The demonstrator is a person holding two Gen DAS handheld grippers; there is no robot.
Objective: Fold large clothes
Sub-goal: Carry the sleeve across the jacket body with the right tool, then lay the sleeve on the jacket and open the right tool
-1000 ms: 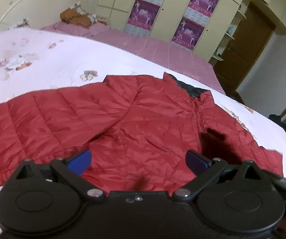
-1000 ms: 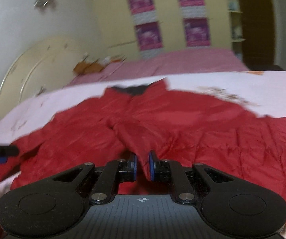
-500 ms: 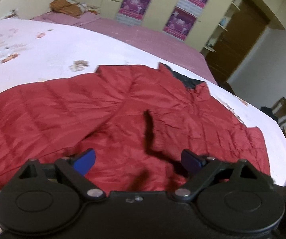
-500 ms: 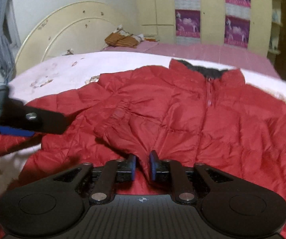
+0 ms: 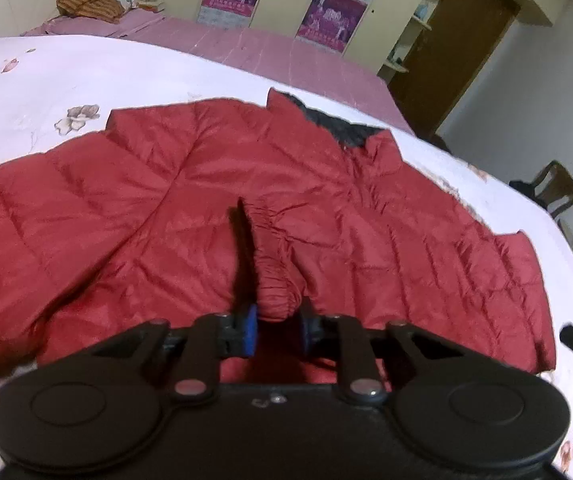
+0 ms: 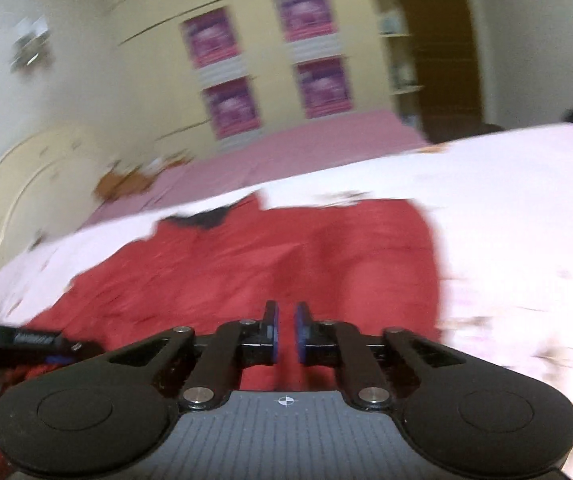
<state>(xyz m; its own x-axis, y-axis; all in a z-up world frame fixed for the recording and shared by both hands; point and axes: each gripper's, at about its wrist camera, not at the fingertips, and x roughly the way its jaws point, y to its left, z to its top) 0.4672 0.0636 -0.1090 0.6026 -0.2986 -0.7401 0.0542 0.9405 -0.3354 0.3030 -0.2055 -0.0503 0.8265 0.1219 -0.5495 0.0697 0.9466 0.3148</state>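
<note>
Pale floral bed cover [image 5: 166,80] underneath, pink bedding and postered cupboard doors beyond. Spread flat on that cover, front up: red quilted jacket [image 5: 386,240], its dark collar [image 5: 334,128] at the far end. On the near side of the collar, brought in over the chest: one sleeve, ending in a gathered elastic sleeve cuff [image 5: 276,296]. Out to the left of the collar, lying long and flat: the other sleeve [image 5: 46,208].

Left gripper [image 5: 278,328]: fingers just closed in, narrow now, pinching the sleeve cuff between the blue pads. Right gripper [image 6: 285,334]: fingers just drawn together, nothing between them, above the red panel on the near side of the collar; badly blurred view, so no finer detail.

Handling, as a judgement: light and puffy, soft all through, no stiffness to hold a crease. Shiny shell, likely slippery, so apt to slide out of a shallow pinch and to spring back open after a fold. Trapped air likely to need pressing out.

Best holds, probably: gathered cuffs, the hem edge nearest, seams at the shoulders either side of the collar, where the fabric bunches thick enough to bite. Poor hold: the smooth middle of a panel. Better moved low and slowly, with both ends of a fold carried together.
</note>
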